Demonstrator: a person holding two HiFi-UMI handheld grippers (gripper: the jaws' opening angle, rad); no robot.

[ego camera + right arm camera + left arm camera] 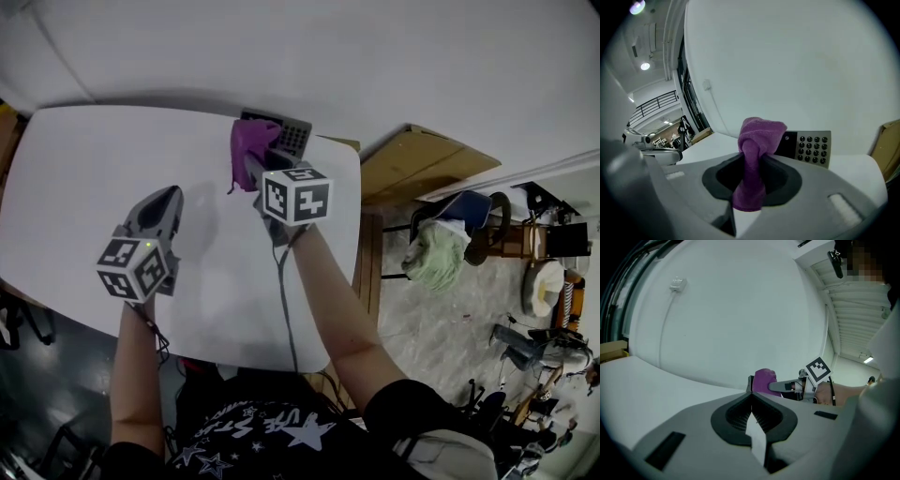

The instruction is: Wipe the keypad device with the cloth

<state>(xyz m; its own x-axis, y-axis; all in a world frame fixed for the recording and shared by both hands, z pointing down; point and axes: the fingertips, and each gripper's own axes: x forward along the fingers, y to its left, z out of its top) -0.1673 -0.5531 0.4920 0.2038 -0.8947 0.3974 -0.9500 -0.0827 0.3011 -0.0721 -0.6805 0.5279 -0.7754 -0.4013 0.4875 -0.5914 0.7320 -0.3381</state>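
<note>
White table [84, 187] carries the keypad [294, 137] at its far edge. My right claw [255, 172] pinches the cloth [247, 145] just by it; my left claw [168, 196] is closed, empty. I'd lower gently, then sweep across the keys.

Cloth [248, 150] before keypad device [294, 137] (on table [84, 178])

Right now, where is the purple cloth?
In the head view the purple cloth is clamped in the right gripper, at the far edge of the white table, close beside the keypad device.
</note>
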